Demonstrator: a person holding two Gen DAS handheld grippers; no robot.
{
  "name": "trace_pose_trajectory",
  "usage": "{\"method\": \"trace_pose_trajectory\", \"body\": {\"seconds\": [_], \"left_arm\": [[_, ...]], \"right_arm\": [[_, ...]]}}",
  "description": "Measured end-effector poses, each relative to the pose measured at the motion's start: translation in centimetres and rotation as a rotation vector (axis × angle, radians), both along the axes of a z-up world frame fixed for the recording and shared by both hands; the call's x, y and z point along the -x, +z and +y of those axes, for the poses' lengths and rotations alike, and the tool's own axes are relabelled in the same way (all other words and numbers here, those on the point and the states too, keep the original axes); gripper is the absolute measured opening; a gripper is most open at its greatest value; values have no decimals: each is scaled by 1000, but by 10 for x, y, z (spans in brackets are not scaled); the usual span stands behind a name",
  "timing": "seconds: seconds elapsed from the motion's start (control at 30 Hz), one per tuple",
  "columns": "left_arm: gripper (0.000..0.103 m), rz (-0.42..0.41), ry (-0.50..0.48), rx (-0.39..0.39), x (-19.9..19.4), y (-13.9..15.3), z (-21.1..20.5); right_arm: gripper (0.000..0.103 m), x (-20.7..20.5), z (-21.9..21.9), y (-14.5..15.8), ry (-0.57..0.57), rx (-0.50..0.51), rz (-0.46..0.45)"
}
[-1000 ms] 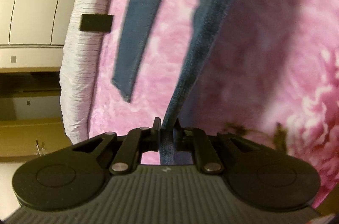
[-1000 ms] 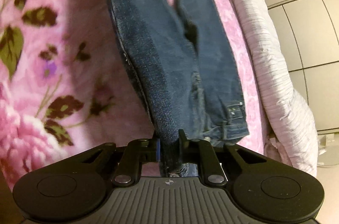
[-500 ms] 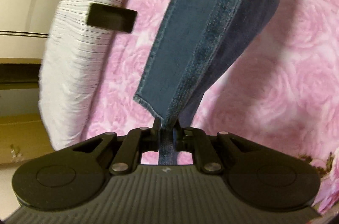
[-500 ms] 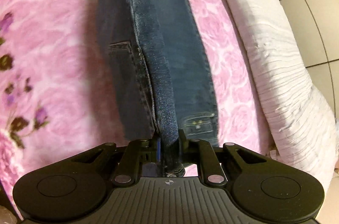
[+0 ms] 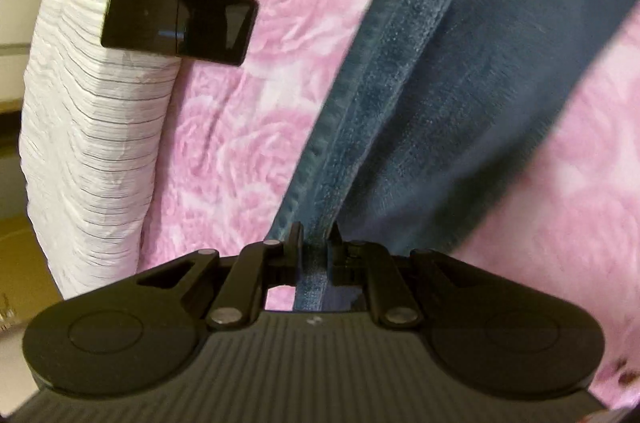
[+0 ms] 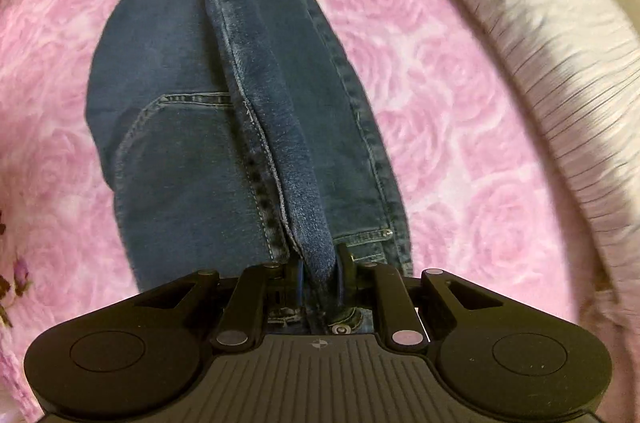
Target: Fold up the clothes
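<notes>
The left gripper [image 5: 314,237] has its jaws clamped on a seamed edge of the blue jeans [image 5: 432,111], and the denim runs up and away from the jaws over the pink rose-patterned blanket [image 5: 256,151] that covers the bed. The right gripper [image 6: 320,263] has its jaws pressed together on the waist end of the jeans [image 6: 248,127]; a metal button [image 6: 340,329] shows just behind the jaws, and a stitched back pocket [image 6: 176,159] lies to one side of the folded ridge of cloth. From this end the jeans stretch away along the blanket, doubled lengthwise, with the seam standing up as a crest. Whether the far part of the cloth touches the blanket or hangs just above it is hard to say, as the view is blurred. Along the edge of the bed runs a white ribbed cover [image 5: 92,151], and a black phone-like slab [image 5: 178,22] rests where this cover meets the blanket.
</notes>
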State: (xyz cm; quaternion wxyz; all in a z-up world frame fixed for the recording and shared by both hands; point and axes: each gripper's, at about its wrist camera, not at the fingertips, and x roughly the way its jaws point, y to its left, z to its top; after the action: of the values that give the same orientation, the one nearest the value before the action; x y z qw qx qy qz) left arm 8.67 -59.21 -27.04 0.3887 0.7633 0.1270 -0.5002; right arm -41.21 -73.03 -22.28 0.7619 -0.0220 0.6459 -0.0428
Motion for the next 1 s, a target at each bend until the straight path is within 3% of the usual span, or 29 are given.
{"method": "trace_pose_trajectory", "body": {"seconds": [0.2, 0.27, 0.3, 0.33, 0.43, 0.57, 0.7, 0.77, 0.87, 1.0], "left_arm": [[15, -71, 17, -16, 4, -50, -27], [22, -110, 23, -6, 5, -63, -32], [29, -133, 26, -2, 6, -69, -34], [35, -157, 20, -3, 5, -72, -34], [39, -212, 9, 1, 4, -77, -35], [42, -203, 72, 46, 1, -59, -39], [44, -130, 61, 97, 25, -31, -37], [44, -68, 38, 137, 50, -20, -38], [44, 140, 28, 176, 96, -8, -50], [48, 418, -26, 167, 166, -9, -74]], "right_arm": [[20, -1, -36, -47, -95, -33, -45], [37, 3, -41, -55, -150, -1, -71], [37, 6, -42, -56, -187, 20, -89], [39, 12, -46, -54, -240, 26, -121], [59, 32, -54, -37, -434, 52, -235], [59, 76, -46, -2, -689, 150, -362], [59, 136, -22, 22, -951, 115, -465], [60, 159, -11, 20, -1035, 68, -480], [60, 182, -3, 5, -1126, -13, -505], [60, 196, -11, -21, -1203, -75, -559]]}}
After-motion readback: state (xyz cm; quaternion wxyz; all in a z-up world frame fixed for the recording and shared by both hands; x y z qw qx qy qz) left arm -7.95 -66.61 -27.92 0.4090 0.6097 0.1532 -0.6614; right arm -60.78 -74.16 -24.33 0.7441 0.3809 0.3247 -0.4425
